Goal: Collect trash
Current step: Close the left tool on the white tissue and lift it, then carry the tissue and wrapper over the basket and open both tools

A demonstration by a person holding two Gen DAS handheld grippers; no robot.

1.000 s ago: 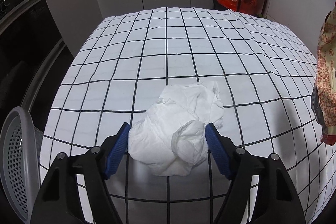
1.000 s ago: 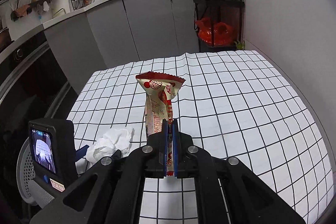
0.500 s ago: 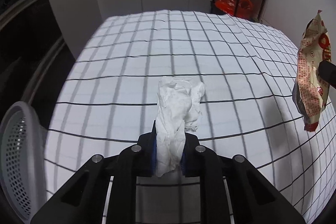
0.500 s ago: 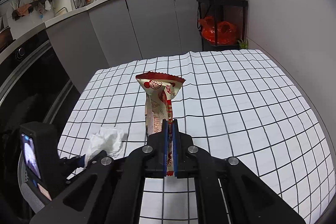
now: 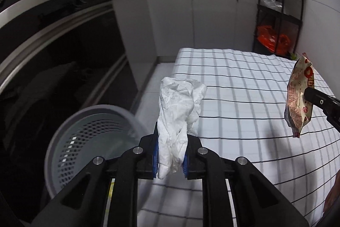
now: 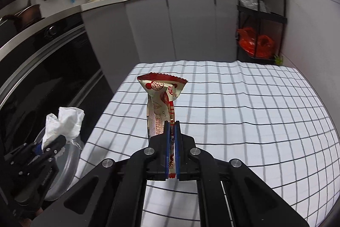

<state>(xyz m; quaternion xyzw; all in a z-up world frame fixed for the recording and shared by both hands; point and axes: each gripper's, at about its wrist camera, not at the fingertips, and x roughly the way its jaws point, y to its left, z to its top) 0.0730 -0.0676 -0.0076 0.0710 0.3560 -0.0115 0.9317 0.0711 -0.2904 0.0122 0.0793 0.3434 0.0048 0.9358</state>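
My left gripper (image 5: 170, 154) is shut on a crumpled white tissue (image 5: 178, 107), which stands up out of the blue pads, lifted off the table near its left edge. Just left of it and lower stands a grey perforated bin (image 5: 85, 137). In the right wrist view the same tissue (image 6: 63, 120) and left gripper (image 6: 50, 145) hang over the bin (image 6: 68, 161). My right gripper (image 6: 172, 154) is shut on a red-and-cream snack wrapper (image 6: 161, 99), held upright above the table. The left wrist view shows that wrapper (image 5: 299, 95) at the far right.
A white cloth with a black grid (image 6: 244, 116) covers the table. Dark oven fronts (image 5: 53, 52) and grey cabinets (image 6: 170, 24) stand behind. A black shelf rack with an orange bag (image 6: 255, 42) stands at the back right corner.
The left gripper closed on the tissue, lifted it off the cloth and swung left toward the bin. The right gripper carried the wrapper leftward too, still shut on it.
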